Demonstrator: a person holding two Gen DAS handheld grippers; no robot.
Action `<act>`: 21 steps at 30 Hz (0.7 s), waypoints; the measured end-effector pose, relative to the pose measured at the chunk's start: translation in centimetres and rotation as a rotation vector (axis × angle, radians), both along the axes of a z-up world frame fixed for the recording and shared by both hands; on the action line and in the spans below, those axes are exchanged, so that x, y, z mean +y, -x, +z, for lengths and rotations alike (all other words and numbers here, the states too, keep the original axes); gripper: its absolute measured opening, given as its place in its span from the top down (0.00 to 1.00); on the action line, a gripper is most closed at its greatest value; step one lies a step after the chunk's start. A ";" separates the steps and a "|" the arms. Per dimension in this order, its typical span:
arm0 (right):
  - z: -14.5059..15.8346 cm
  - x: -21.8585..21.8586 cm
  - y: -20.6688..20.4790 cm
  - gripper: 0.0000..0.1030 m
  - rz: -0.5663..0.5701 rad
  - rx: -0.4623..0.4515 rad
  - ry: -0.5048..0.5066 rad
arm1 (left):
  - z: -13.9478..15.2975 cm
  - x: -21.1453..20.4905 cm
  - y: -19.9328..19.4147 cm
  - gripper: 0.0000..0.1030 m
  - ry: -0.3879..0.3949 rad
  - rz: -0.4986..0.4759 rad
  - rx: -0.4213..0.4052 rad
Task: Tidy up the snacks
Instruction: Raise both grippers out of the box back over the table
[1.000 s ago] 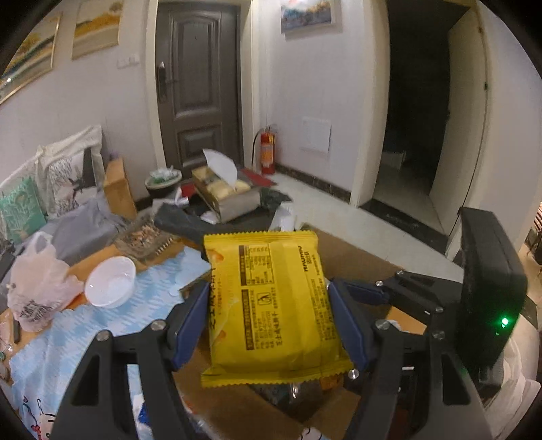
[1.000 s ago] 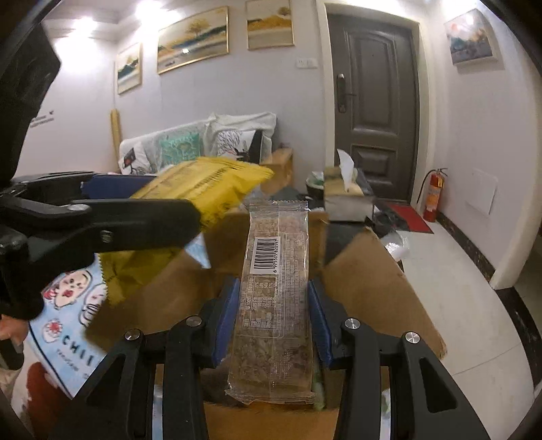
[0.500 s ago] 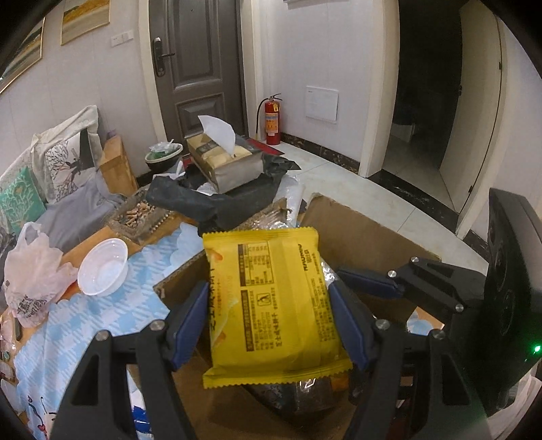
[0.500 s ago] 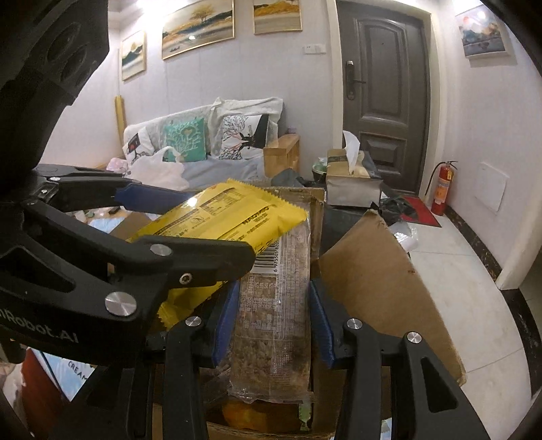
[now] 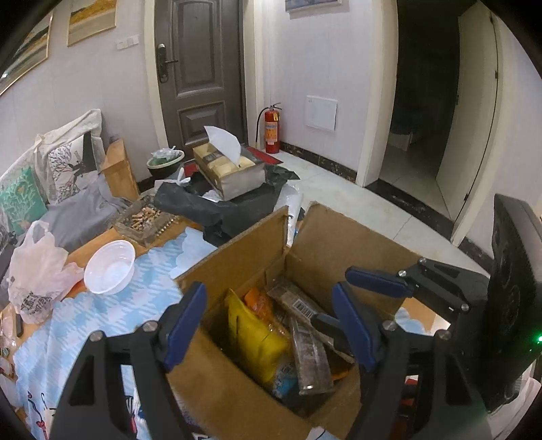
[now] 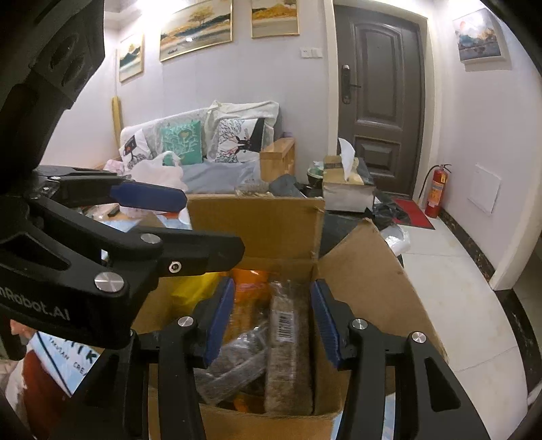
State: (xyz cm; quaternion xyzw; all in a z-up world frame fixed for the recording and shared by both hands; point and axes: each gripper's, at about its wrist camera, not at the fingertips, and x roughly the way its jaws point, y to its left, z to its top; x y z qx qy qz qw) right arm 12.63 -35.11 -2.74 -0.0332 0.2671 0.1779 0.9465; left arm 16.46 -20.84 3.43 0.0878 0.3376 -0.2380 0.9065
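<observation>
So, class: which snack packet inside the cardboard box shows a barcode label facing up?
The long clear-wrapped brown grain bar, lying lengthwise between the right gripper's opening jaws; the yellow and orange packets show none.

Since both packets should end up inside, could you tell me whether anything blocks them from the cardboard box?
Nothing visible does: the yellow packet and grain bar already lie inside the cardboard box, flaps open; both grippers' jaws are opening, pressing on nothing.

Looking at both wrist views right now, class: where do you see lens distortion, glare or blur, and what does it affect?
Left wrist view: fisheye bends the door frame, corners go black, and the box's near edge is slightly soft. Right wrist view: ceiling light glares on a painting; the left gripper looms large, hiding part of the box; the barcode looks smeared.
</observation>
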 end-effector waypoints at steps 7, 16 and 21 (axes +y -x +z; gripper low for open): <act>1.6 1.8 2.7 0.58 0.052 -0.022 -0.030 | 2.0 5.3 4.1 0.23 0.066 0.040 -0.062; 3.9 7.3 8.3 0.58 0.195 -0.079 -0.104 | 2.2 15.2 9.7 0.18 0.120 0.187 -0.124; 3.1 12.0 10.4 0.58 0.279 -0.054 -0.111 | 0.2 19.7 11.8 0.18 0.152 0.213 -0.110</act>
